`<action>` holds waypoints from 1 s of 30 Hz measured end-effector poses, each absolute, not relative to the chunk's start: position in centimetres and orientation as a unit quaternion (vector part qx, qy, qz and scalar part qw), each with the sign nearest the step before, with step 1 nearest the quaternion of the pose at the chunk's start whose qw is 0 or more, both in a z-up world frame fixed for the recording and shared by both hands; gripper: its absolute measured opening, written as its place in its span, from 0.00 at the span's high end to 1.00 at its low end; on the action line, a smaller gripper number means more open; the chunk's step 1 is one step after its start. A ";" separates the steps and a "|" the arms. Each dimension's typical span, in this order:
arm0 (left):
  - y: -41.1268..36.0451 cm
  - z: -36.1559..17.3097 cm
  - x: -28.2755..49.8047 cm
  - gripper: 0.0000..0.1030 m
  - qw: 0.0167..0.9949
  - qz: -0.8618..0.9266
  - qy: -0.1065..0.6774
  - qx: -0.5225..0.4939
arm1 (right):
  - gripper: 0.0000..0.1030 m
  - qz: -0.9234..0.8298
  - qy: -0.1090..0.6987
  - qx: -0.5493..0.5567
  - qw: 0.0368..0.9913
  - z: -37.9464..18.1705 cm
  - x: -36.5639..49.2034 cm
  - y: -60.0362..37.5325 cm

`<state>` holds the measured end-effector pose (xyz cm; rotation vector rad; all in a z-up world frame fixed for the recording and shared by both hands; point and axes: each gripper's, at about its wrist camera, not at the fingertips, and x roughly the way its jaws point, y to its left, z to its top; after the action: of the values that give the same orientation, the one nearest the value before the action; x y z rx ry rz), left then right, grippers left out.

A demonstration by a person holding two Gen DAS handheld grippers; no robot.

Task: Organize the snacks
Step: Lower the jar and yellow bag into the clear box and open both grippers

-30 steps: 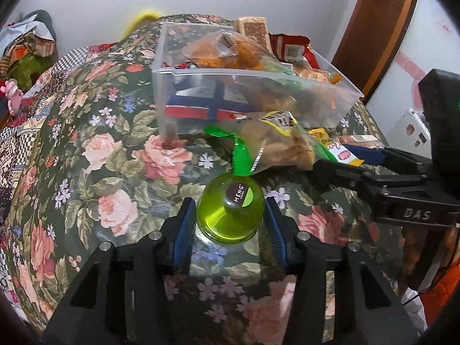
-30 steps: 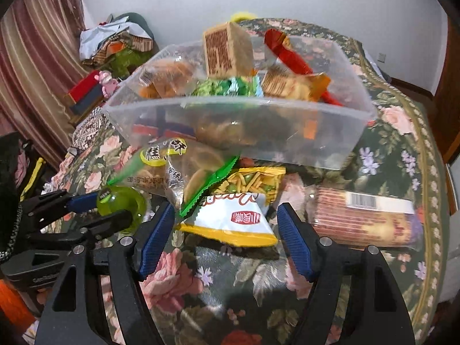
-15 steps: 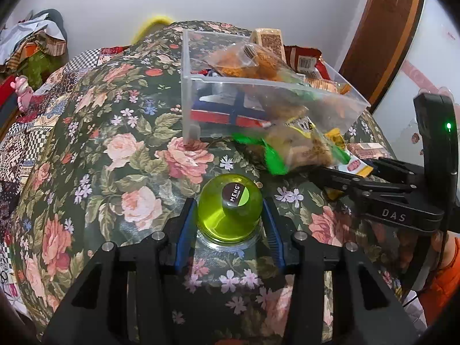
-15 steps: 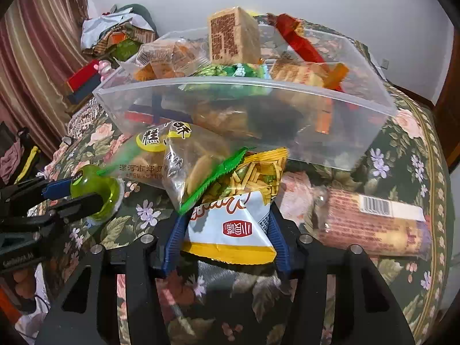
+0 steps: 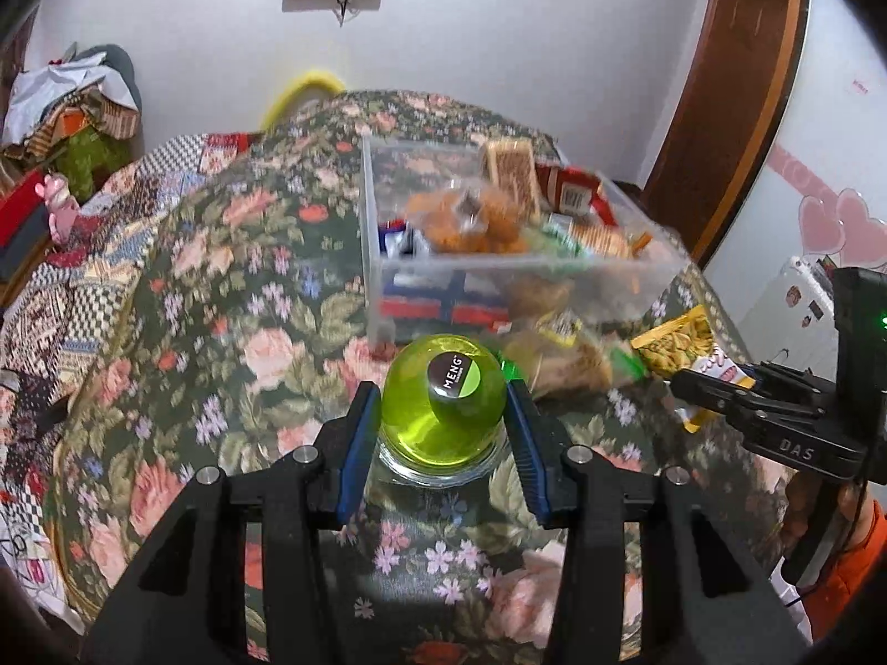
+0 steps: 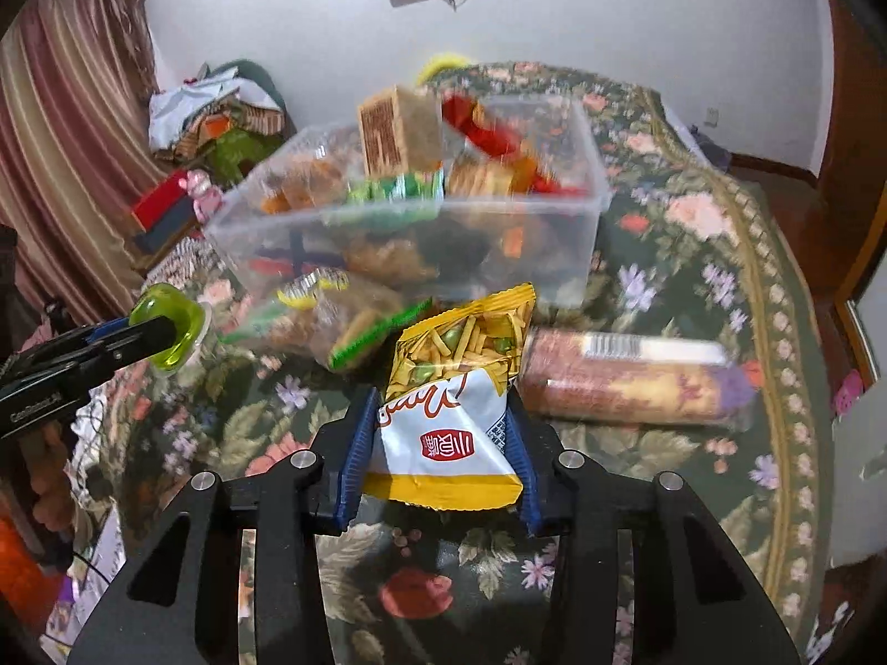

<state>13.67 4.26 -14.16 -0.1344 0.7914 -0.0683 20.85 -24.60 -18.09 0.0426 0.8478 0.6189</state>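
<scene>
Green jelly cup (image 5: 443,410), clamped in left tool (image 5: 443,432), now lifted; right tool (image 6: 438,443) closing on snack packet (image 6: 449,415).

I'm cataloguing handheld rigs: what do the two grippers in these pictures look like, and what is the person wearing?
Both the left gripper and the right gripper are matte black plastic frames with triangular cut-outs, silver round bolts and two fingers faced with ribbed blue pads. Seen side-on, the right one shows white "DAS" lettering, a boxy black housing with a green light, and a thin black cable. An orange sleeve shows below it.
</scene>
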 end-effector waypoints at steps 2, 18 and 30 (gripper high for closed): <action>4.3 -13.2 13.9 0.56 0.924 -0.034 0.375 -0.064 | 0.61 0.296 0.391 0.023 0.871 -17.1 20.8 -24.6; 5.2 -8.1 19.9 0.56 0.945 -0.022 0.323 -0.053 | 0.61 0.321 0.314 0.026 0.893 -11.7 24.1 -21.4; 5.7 -9.4 26.1 0.56 0.939 -0.008 0.340 -0.043 | 0.61 0.337 0.337 0.005 0.879 -13.4 28.1 -16.9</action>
<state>26.10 5.70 -9.42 -0.0887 0.6948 -0.0166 28.05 -16.93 -13.43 0.0100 0.7028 0.7034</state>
